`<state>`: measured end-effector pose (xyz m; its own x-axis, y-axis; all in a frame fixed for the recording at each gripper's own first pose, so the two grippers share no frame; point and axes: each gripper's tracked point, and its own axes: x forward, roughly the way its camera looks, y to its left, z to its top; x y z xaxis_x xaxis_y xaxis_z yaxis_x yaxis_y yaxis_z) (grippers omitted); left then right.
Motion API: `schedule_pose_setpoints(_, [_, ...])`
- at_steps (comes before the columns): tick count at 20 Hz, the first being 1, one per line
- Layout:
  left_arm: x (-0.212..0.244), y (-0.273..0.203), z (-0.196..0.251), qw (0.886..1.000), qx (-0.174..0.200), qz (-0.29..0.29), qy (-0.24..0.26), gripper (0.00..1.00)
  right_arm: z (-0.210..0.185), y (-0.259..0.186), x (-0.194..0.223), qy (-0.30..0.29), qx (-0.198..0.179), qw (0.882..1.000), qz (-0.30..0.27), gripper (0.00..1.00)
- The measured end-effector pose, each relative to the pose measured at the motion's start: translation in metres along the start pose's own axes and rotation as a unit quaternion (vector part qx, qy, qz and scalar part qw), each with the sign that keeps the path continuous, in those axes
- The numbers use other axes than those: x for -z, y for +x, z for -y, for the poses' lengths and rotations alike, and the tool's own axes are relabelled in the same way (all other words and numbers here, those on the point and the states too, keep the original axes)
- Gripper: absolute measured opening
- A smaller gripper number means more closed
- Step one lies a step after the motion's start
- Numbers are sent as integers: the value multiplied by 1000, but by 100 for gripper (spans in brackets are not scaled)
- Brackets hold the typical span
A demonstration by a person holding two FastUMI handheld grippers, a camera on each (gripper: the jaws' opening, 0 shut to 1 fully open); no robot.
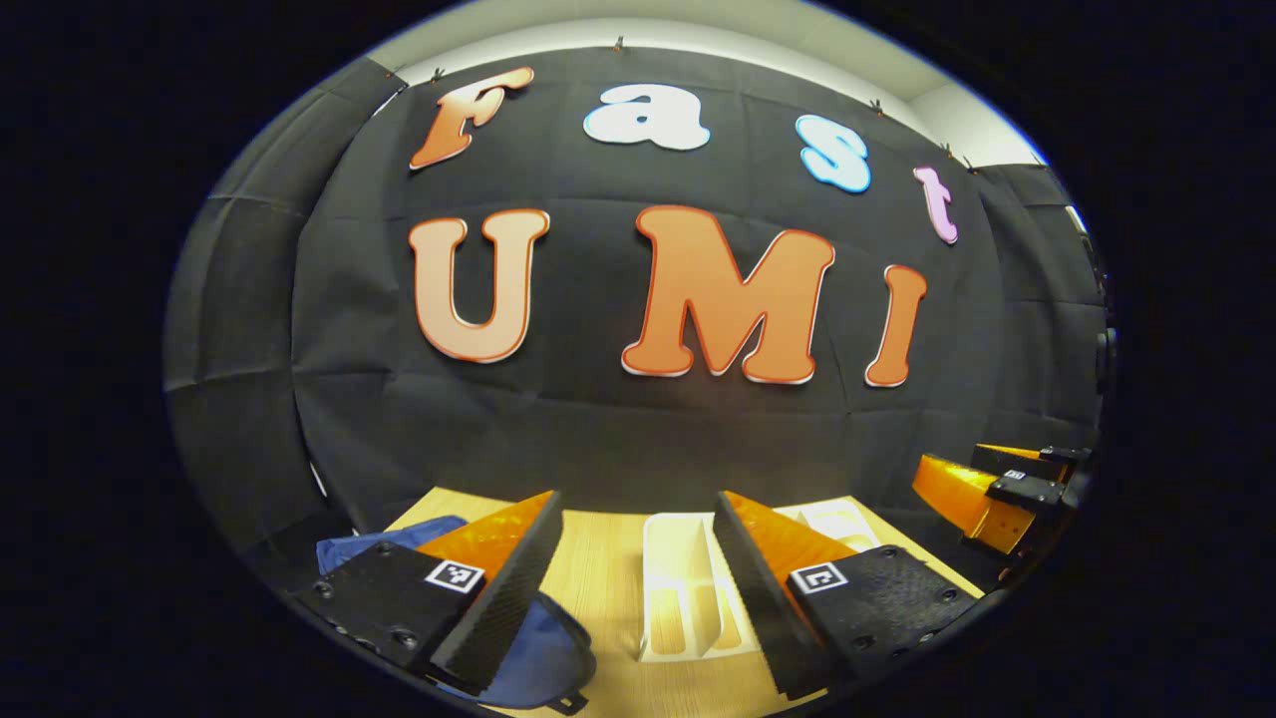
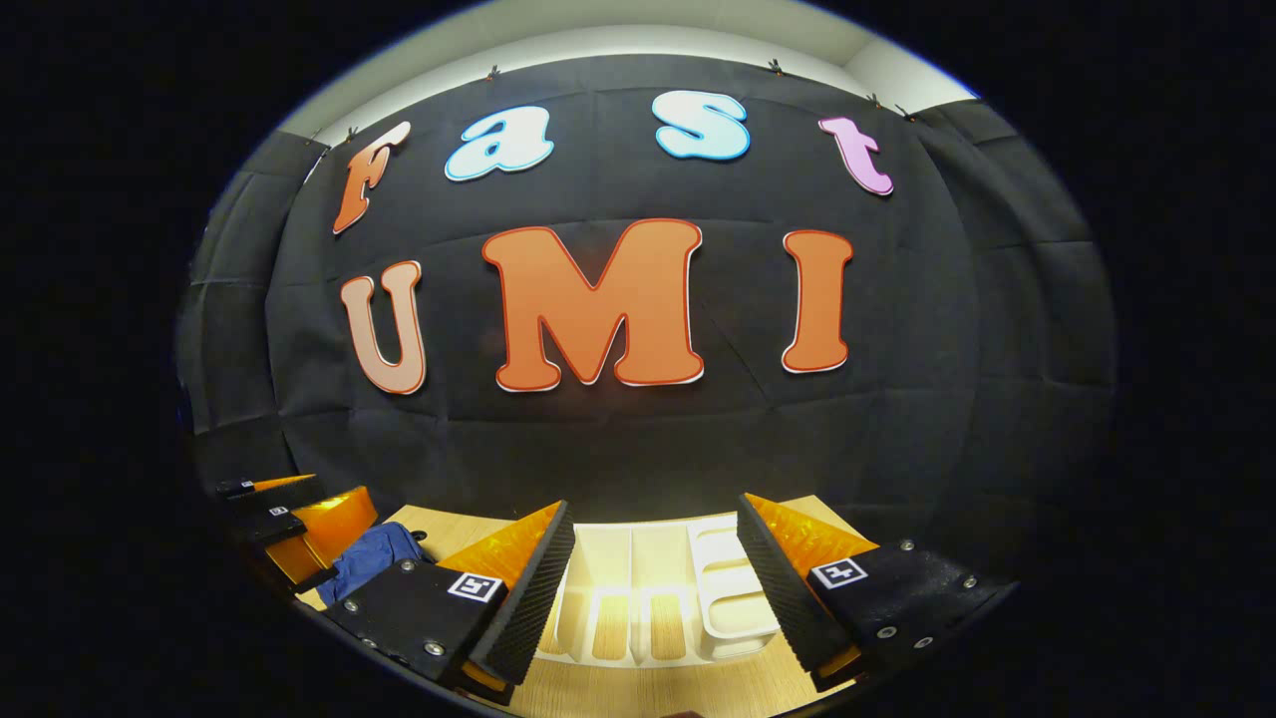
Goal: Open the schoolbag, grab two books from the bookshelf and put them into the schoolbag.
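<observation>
Both grippers hang wide open, holding nothing. The bag, near left, looks soft and floppy, so I'd pinch its zipper pull.

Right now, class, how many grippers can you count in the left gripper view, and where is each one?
2. The left gripper spreads its own fingers at the bottom, over the table; the right gripper sits farther off at the right edge.
</observation>
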<state>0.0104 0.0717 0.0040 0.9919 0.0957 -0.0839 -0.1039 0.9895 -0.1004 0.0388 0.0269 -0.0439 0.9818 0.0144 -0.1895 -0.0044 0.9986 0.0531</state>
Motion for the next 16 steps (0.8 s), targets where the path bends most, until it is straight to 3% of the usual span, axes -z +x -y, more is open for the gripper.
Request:
schedule_pose_setpoints(5, [-27,-12,9,998,-2,61,14,92,-23,-9,-1,-4,-21,1000,-3,97])
schedule_pose_setpoints(16, [-25,-20,21,998,18,62,23,94,-24,-15,-10,-16,-21,1000,5,97])
